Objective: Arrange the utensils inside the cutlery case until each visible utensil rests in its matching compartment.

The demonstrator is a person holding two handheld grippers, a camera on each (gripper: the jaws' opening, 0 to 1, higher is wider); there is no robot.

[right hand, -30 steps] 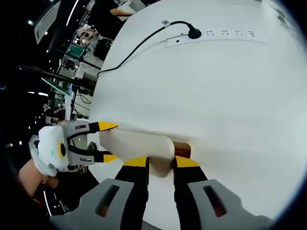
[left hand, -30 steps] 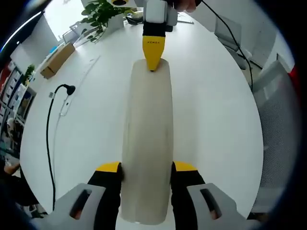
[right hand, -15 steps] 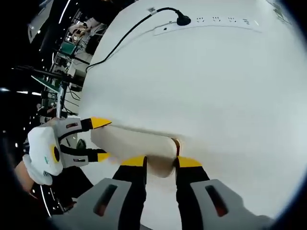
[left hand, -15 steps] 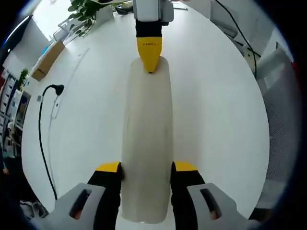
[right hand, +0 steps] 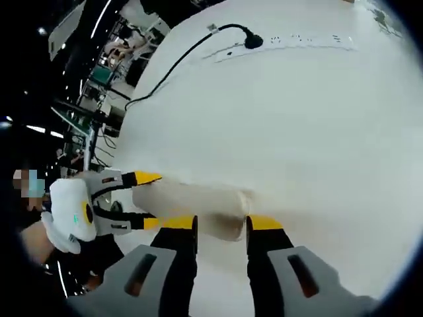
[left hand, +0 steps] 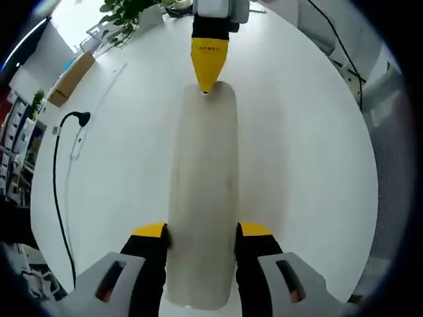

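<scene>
Cream-coloured and long with rounded ends, one closed cutlery case (left hand: 203, 198) is held over the white round surface (left hand: 297, 132) by two grippers, one at each end. In the left gripper view, the left gripper (left hand: 201, 231) has its yellow-tipped jaws pressed against both long sides of the case's near end, while the right gripper (left hand: 209, 63) meets the far end with its yellow tip on the case's edge. The right gripper view shows that same end lying between the right gripper's two jaws, which look slightly apart from it, so whether they clamp it cannot be told. One black cable (left hand: 58, 178) with a plug and one white power strip (right hand: 291, 45) lie on the surface, well apart from the case. One cardboard box (left hand: 71, 78) and one green potted plant (left hand: 129, 10) appear in the left gripper view; the right gripper view instead shows a dim room (right hand: 79, 86) beyond the surface's edge.
</scene>
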